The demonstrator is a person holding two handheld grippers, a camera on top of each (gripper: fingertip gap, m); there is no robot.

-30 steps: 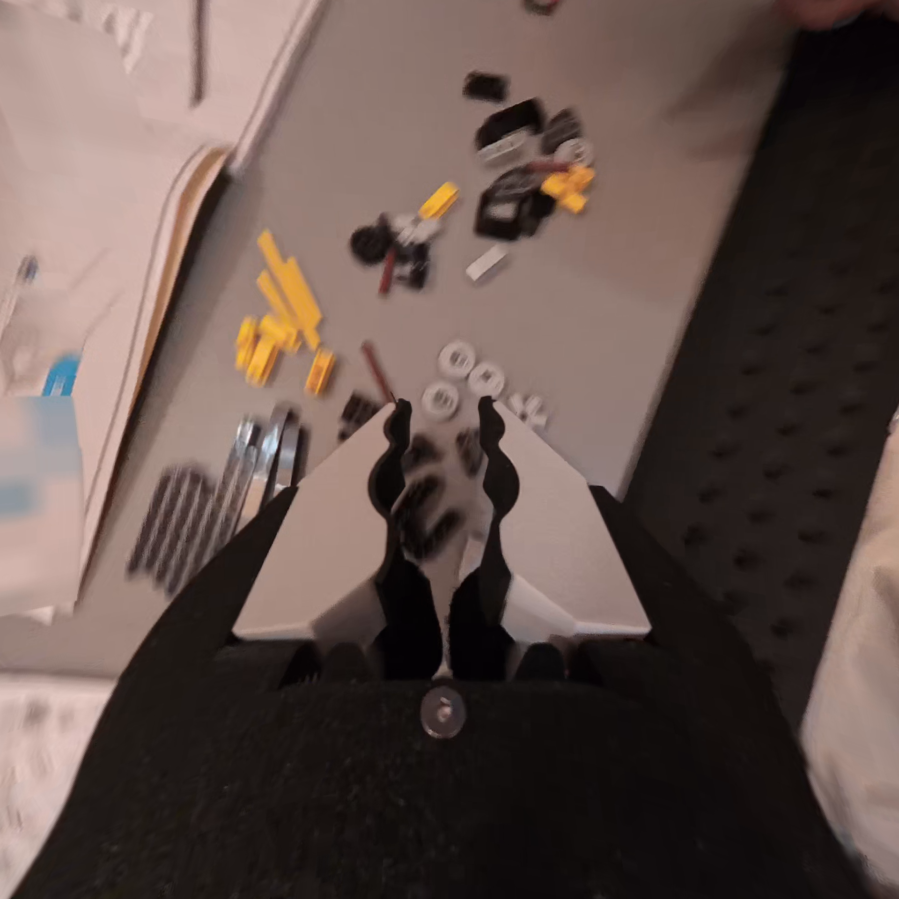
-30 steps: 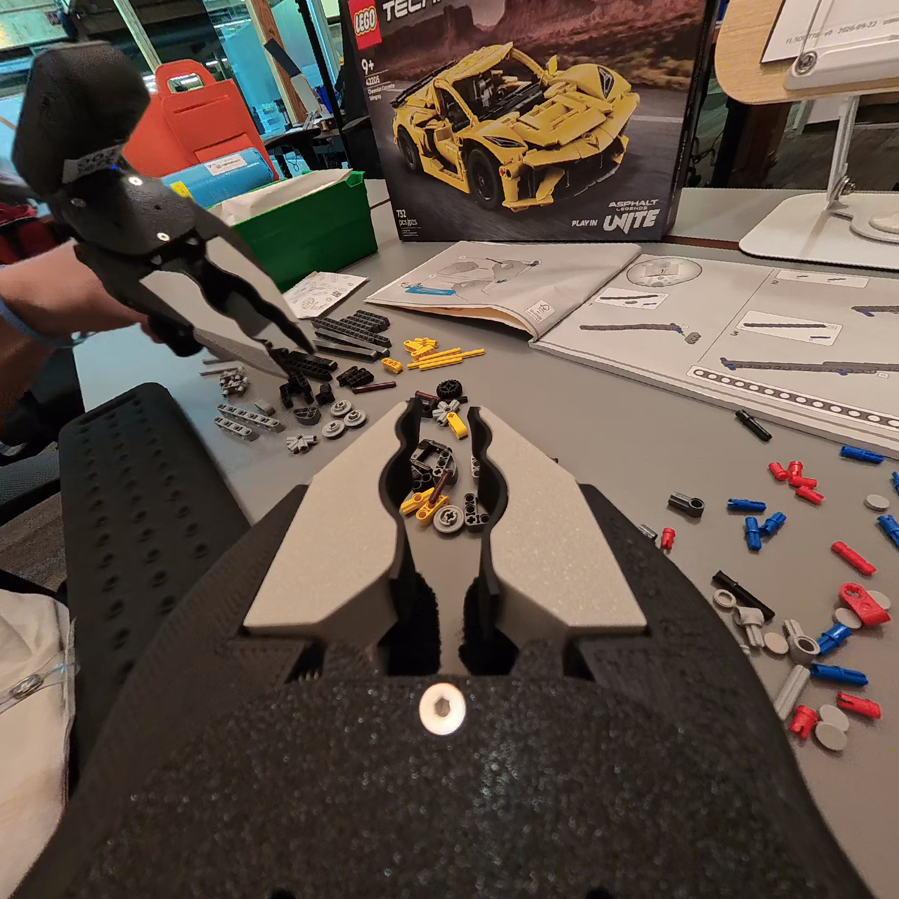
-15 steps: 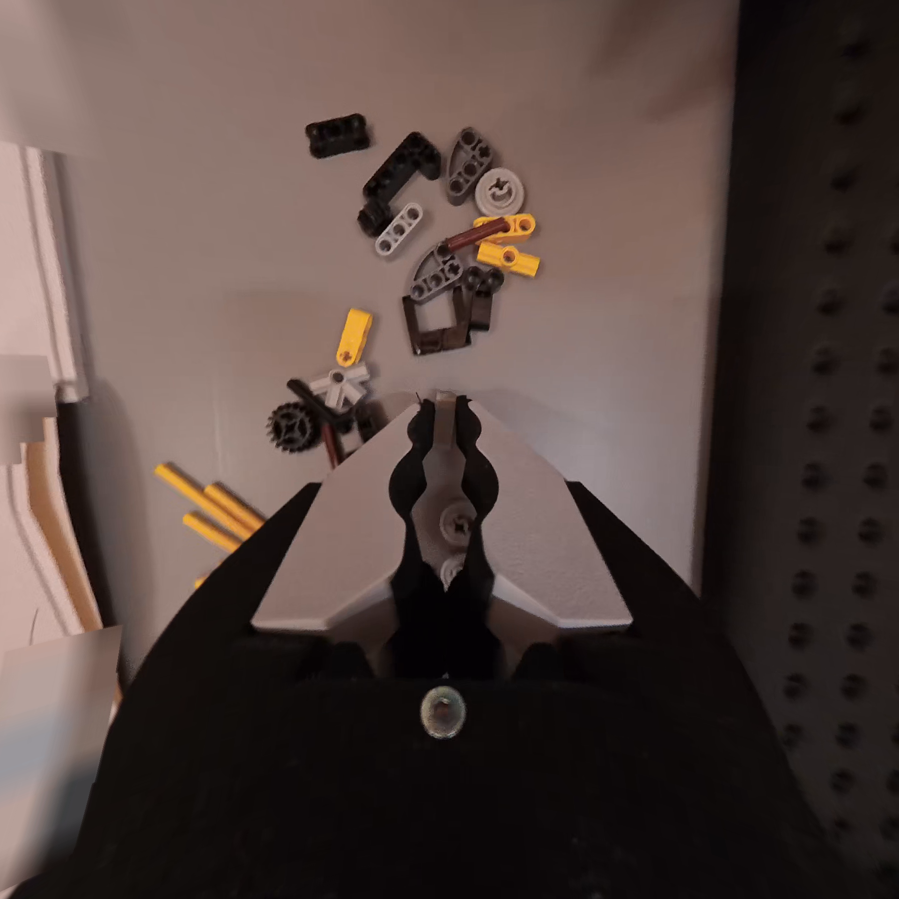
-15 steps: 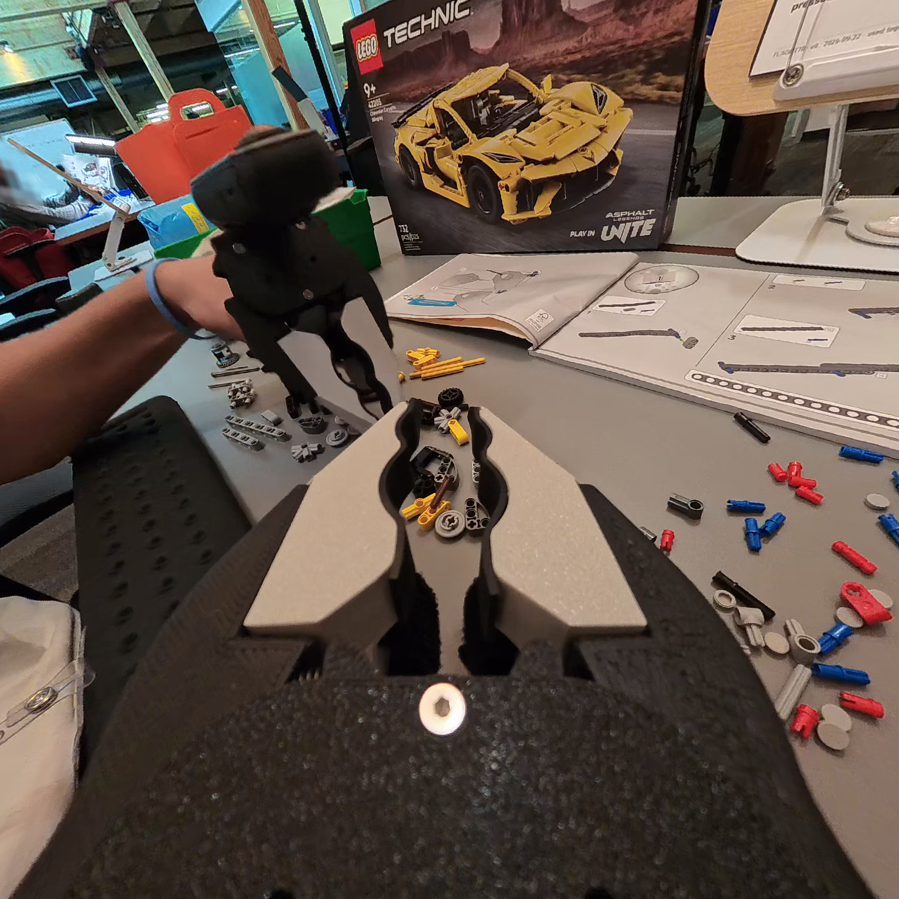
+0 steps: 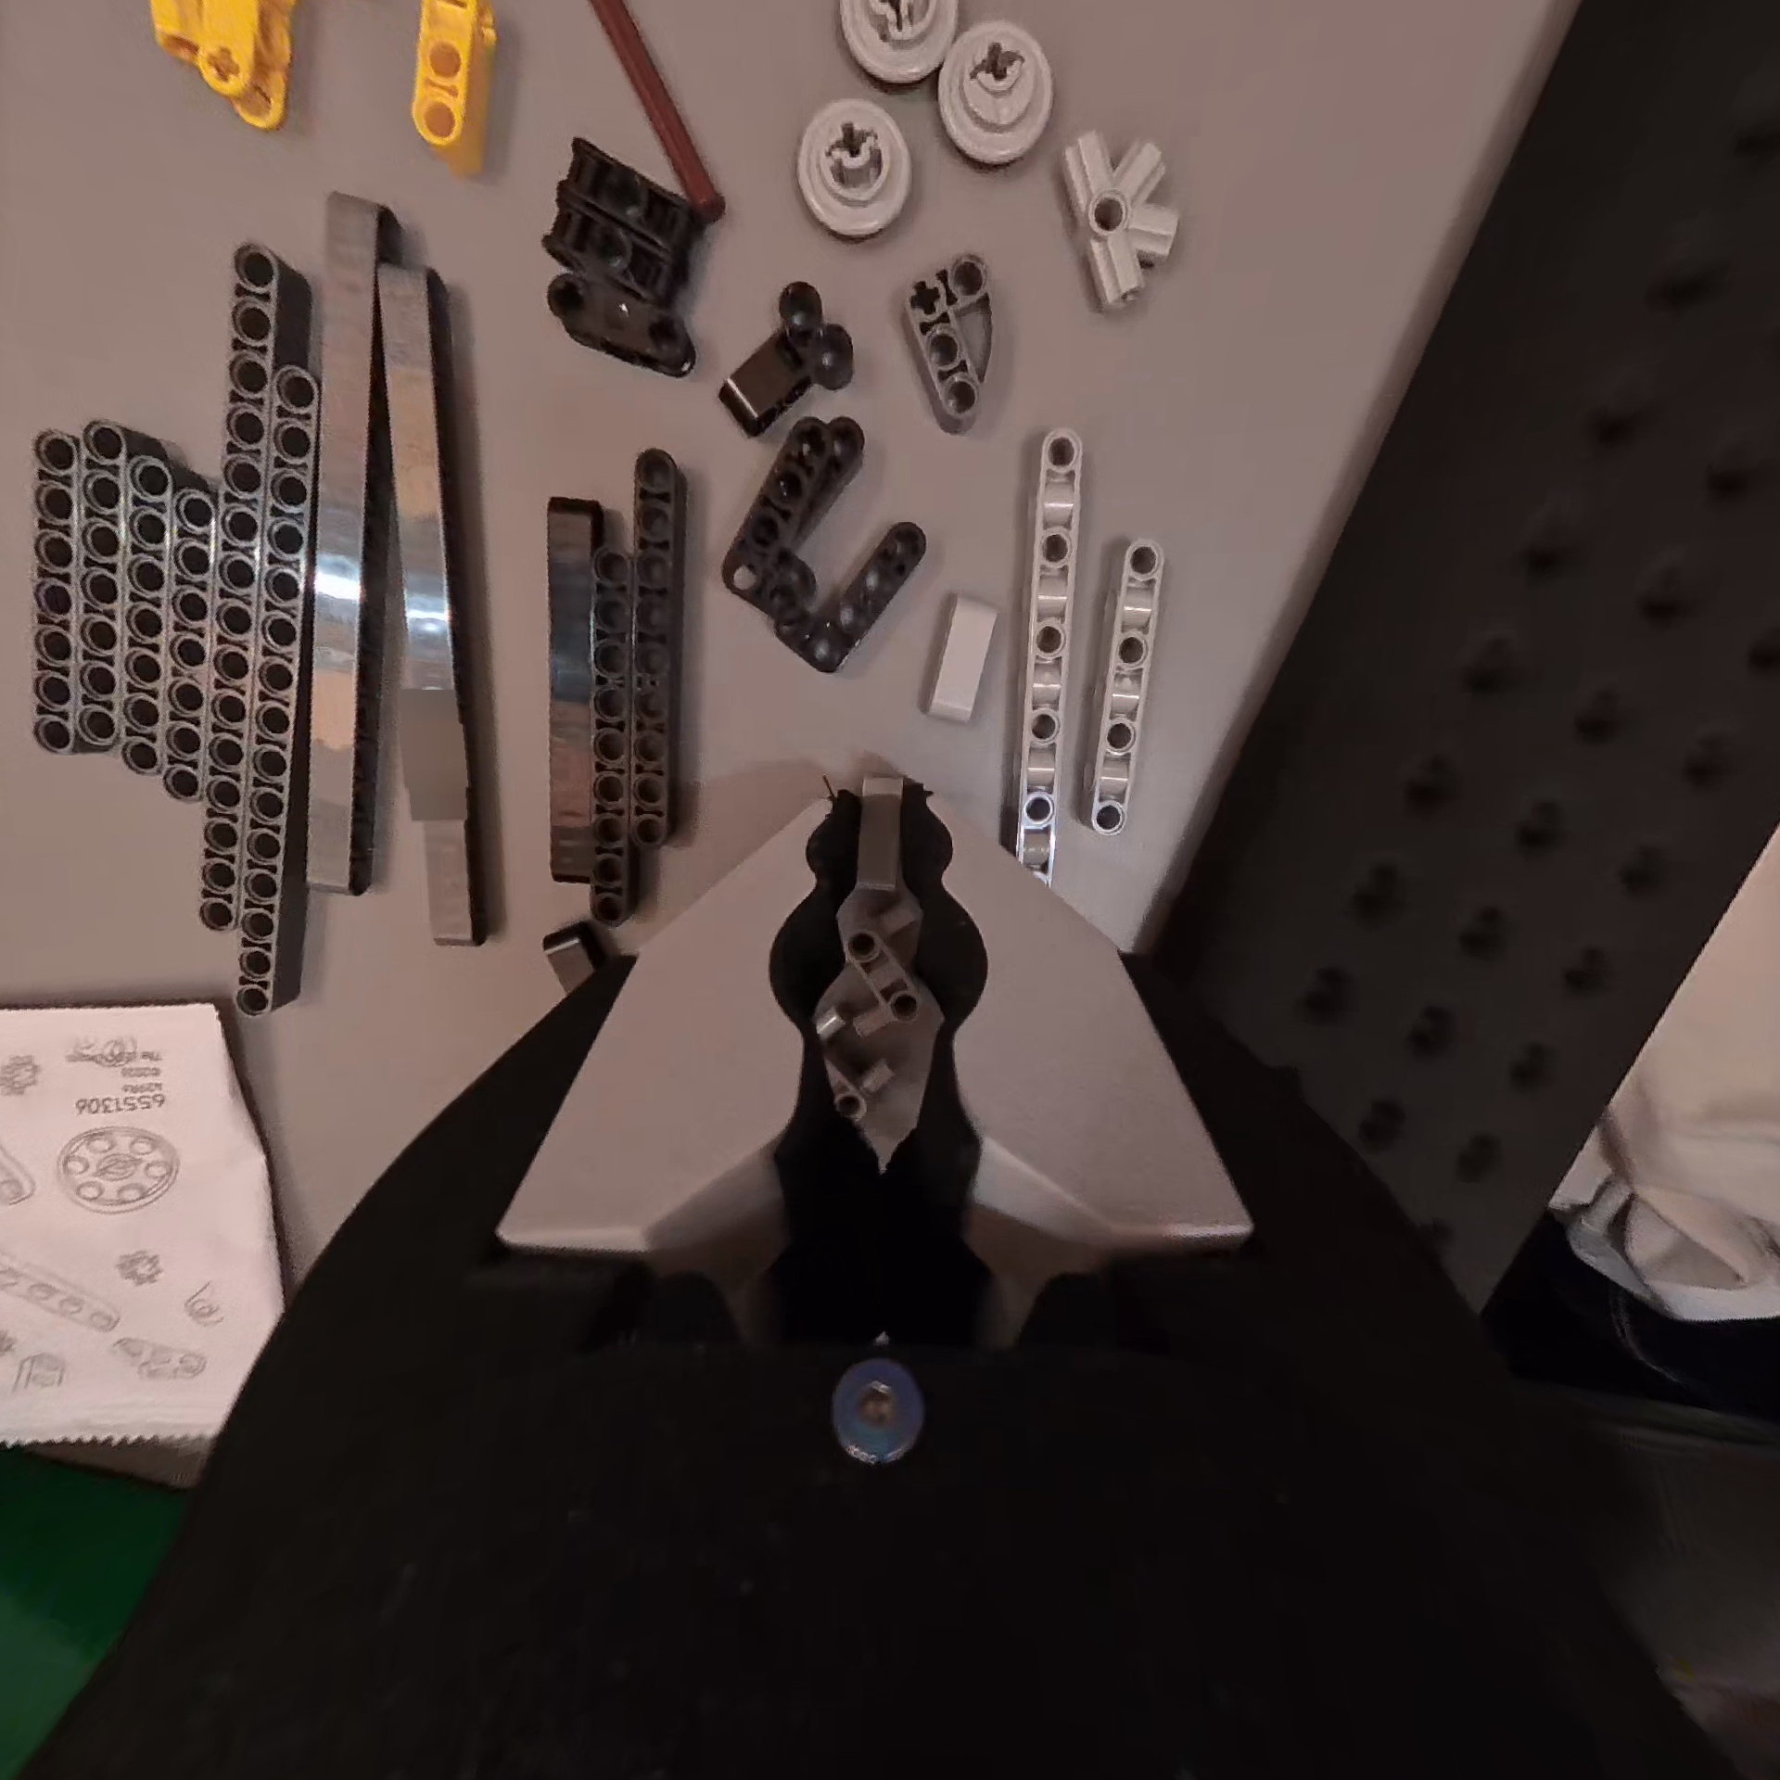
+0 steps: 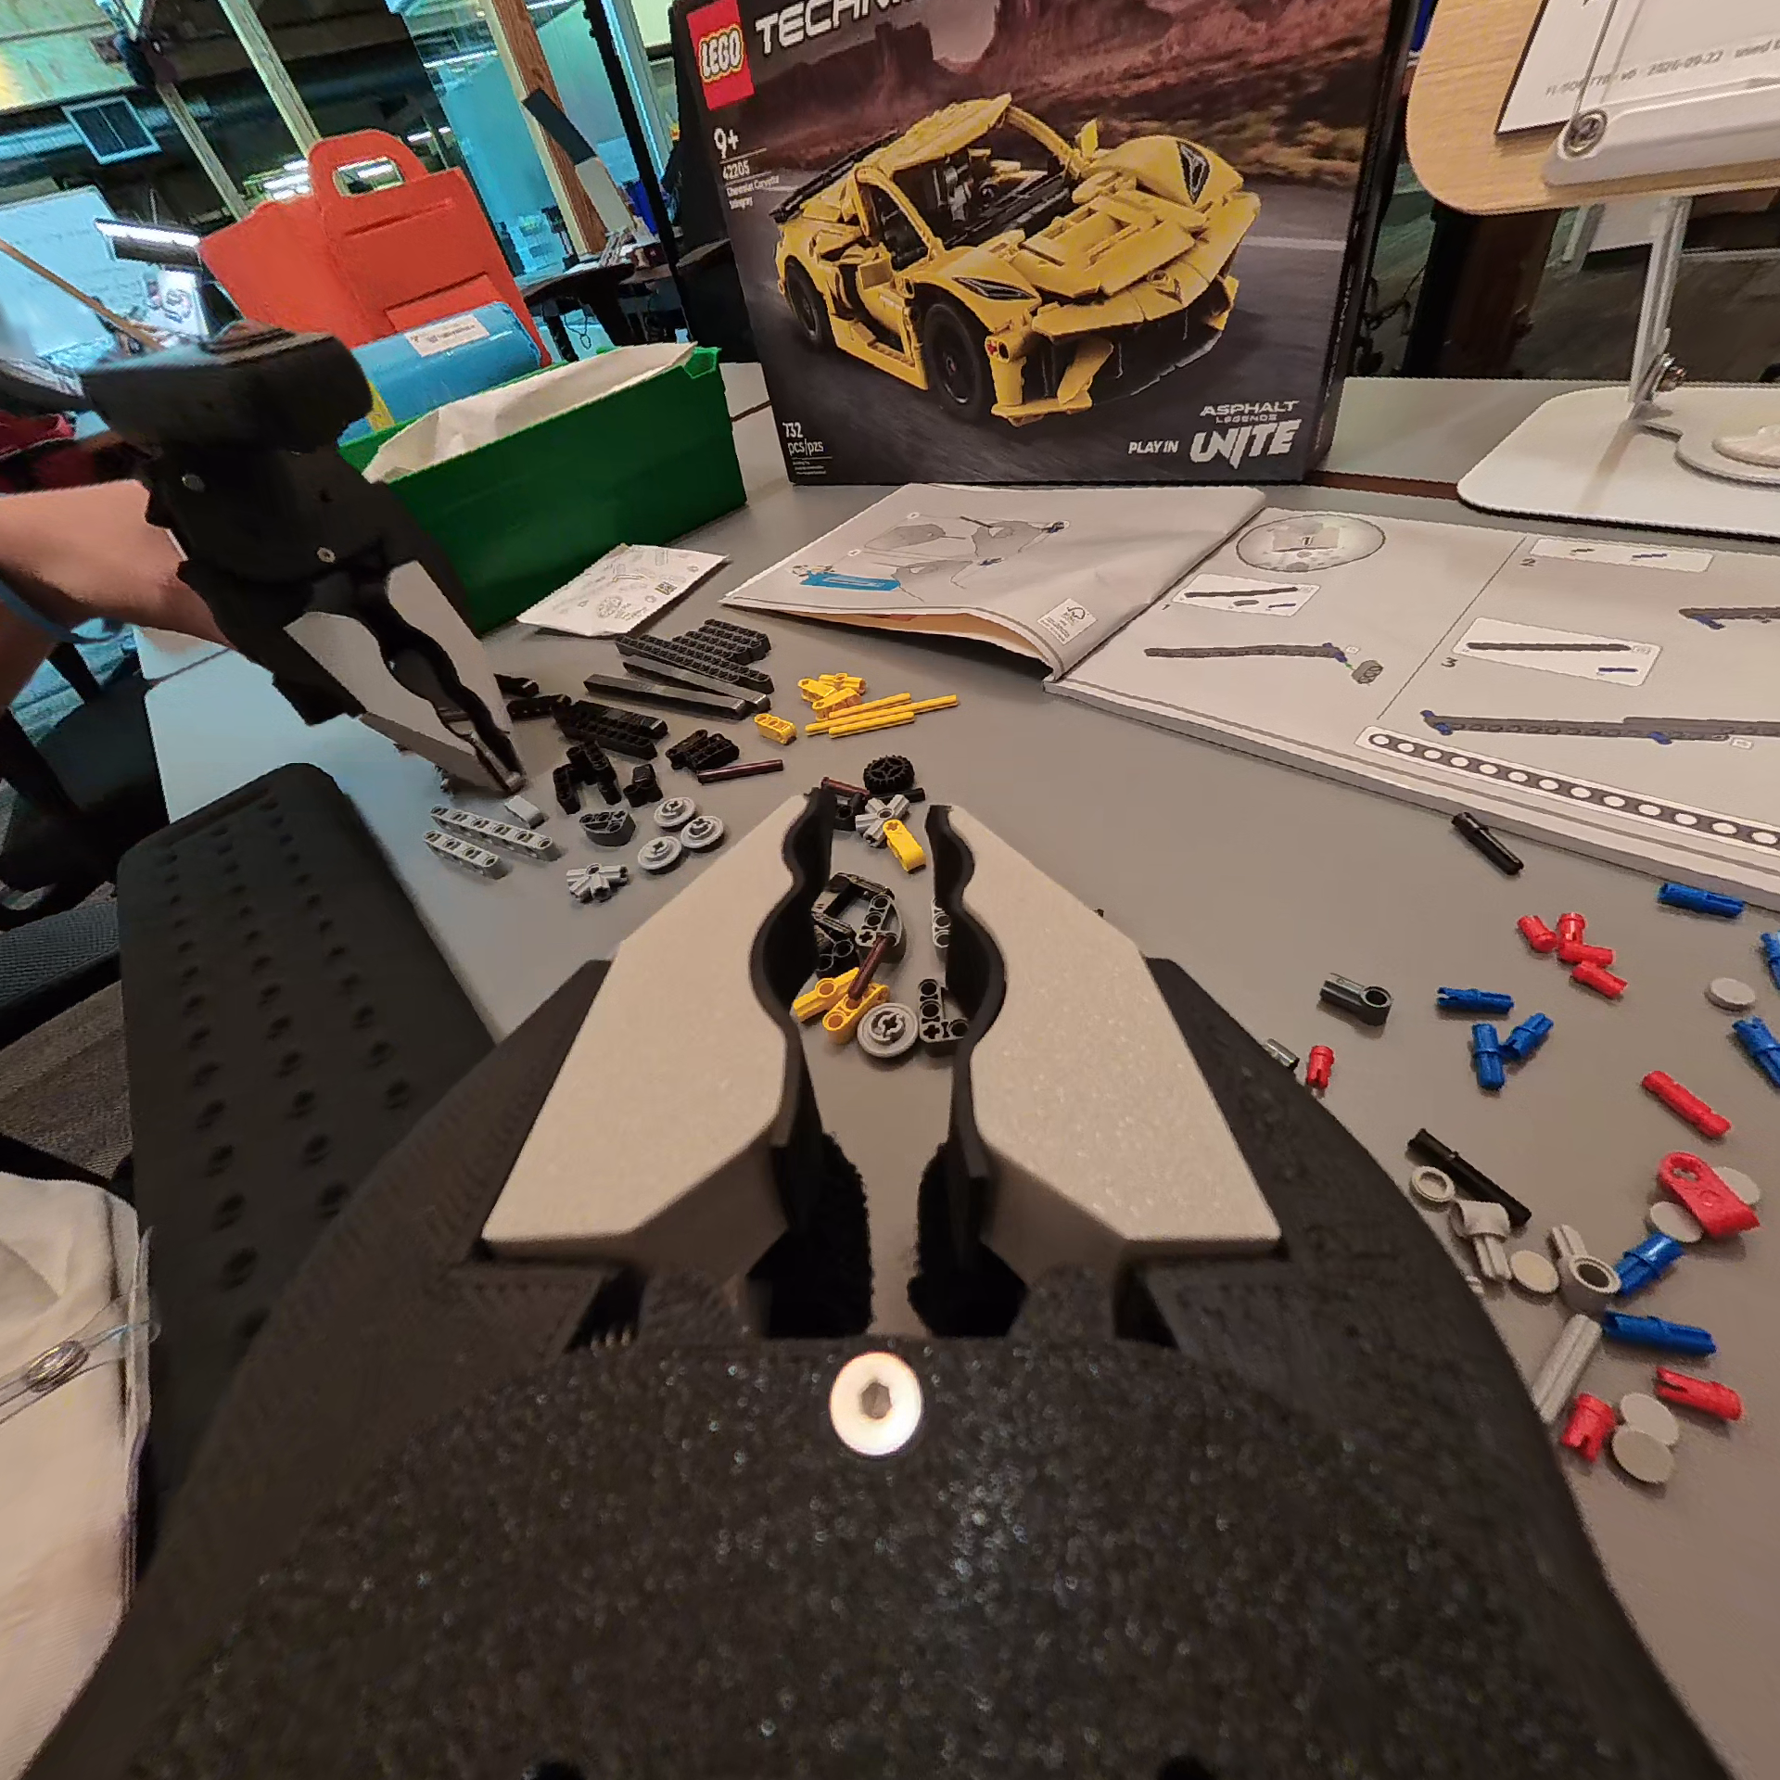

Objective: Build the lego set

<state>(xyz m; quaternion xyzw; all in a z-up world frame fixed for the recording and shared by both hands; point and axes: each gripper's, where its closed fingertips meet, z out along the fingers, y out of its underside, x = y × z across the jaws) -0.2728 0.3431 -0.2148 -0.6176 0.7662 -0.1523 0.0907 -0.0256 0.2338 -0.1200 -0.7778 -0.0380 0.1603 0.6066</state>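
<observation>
My left gripper [image 5: 881, 804] is shut on a small grey Lego piece [image 5: 881, 838] pinched at its tips, low over the grey table [image 5: 1204, 405]. It hovers among long black beams [image 5: 260, 626], black L-shaped beams [image 5: 819, 568] and light grey thin beams [image 5: 1055, 636]. In the right wrist view the left gripper [image 6: 496, 771] points down near those beams. My right gripper [image 6: 878, 809] is open and empty, hovering above a small pile of black, yellow and grey parts [image 6: 857, 973].
An open instruction booklet [image 6: 1348, 655] and the set's box [image 6: 1040, 241] lie behind. A green bin [image 6: 578, 482] stands at the back left. Red and blue pins [image 6: 1580, 963] are scattered on the right. A black perforated surface [image 6: 270, 1011] borders the table's left edge. A printed white bag [image 5: 106, 1204] lies near the beams. The grippers' ends are close to 30 centimetres from one another.
My left gripper closed on the small grey piece, swung over the small pile, then came back left and lower above the beams. My right gripper has stayed still and open.
</observation>
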